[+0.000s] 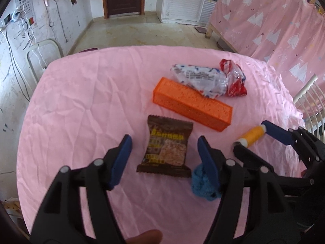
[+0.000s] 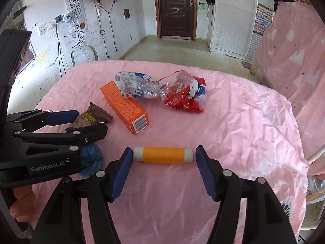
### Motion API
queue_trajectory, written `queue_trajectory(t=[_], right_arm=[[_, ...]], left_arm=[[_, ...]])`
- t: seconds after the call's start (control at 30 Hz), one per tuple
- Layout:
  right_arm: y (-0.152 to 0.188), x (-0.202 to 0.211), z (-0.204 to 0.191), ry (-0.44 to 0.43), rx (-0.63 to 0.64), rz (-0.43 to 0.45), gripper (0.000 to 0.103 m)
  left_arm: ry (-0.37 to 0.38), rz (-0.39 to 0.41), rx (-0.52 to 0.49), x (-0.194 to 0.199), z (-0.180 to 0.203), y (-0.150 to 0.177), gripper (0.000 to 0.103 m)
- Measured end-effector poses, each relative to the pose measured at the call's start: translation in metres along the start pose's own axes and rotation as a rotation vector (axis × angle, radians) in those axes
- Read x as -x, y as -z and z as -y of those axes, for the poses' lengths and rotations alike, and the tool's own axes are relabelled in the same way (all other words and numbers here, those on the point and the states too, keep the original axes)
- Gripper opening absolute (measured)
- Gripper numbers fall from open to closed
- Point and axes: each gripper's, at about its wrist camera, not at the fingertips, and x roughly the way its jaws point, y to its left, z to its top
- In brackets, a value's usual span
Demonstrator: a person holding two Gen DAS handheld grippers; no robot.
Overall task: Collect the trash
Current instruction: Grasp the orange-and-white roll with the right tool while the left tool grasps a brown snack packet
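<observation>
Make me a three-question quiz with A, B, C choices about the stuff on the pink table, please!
1. Where does the brown snack packet lie?
A. on top of the orange box
B. between the left gripper's open fingers
C. on the floor

2. What colour is the thread on the spool?
A. yellow-orange
B. green
C. black

3. How is the right gripper?
A. shut on the spool
B. open, a finger at each end of the spool
C. shut on nothing

Answers: 1 B, the left gripper frames the packet. 2 A, the winding is yellow-orange between white ends. 3 B, both fingers stand apart beside the spool's ends.
</observation>
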Motion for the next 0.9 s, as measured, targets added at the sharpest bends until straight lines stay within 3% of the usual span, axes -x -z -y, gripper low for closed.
queue_trajectory(t=[0.13, 0.2, 0.27, 0.33, 0.6, 0.9], right_arm=[[0.0, -0.005, -0.001, -0.003, -0.003, -0.008, 0.054], [0.001, -0.006, -0.001, 0.001, -0.004, -0.006, 0.052], [0.001, -0.006, 0.0, 0.001, -0.004, -0.001, 0.047], [0.002, -0.006, 0.0, 0.003, 0.003, 0.002, 0.047], [0.002, 0.005, 0.002, -0.001, -0.009, 0.031, 0.046], [0.007, 0.036, 0.028, -0.007, -0.051, 0.098, 0.046]], left_arm=[[-0.025, 0.008, -0.013, -0.001, 0.003, 0.0, 0.064], [-0.043, 0.017, -0.021, -0.001, 0.005, 0.001, 0.059], [-0.042, 0.02, -0.023, -0.001, 0.009, 0.002, 0.045], [-0.045, 0.022, -0.027, 0.0, 0.01, 0.002, 0.038], [-0.051, 0.036, -0.014, 0.009, 0.011, 0.003, 0.035], [-0.064, 0.108, -0.015, 0.045, 0.019, -0.001, 0.035]])
